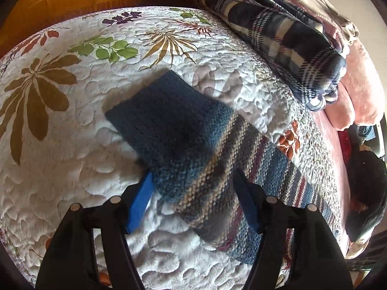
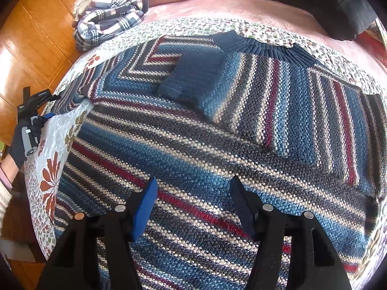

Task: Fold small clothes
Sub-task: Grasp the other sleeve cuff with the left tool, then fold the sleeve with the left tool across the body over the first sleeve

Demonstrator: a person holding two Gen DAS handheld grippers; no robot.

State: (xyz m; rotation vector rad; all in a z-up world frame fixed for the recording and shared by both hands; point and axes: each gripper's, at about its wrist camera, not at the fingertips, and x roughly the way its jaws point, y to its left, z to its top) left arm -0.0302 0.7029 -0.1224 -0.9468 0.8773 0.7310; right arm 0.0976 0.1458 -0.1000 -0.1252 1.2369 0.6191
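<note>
Striped knit sweater lying flat on the floral quilt, right sleeve already folded across the chest, left sleeve outstretched and awaiting folding, both left gripper and right gripper hovering wide open, gripping nothing.

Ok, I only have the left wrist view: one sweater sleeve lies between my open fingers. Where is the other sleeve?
Observer: The other sleeve is already folded across the front of the striped sweater.
Operator: And the right gripper?
Observer: The right gripper is open above the sweater's body and holds nothing.
Operator: How does the collar lie?
Observer: The ribbed collar lies flat at the far edge, on the floral quilt.
</note>
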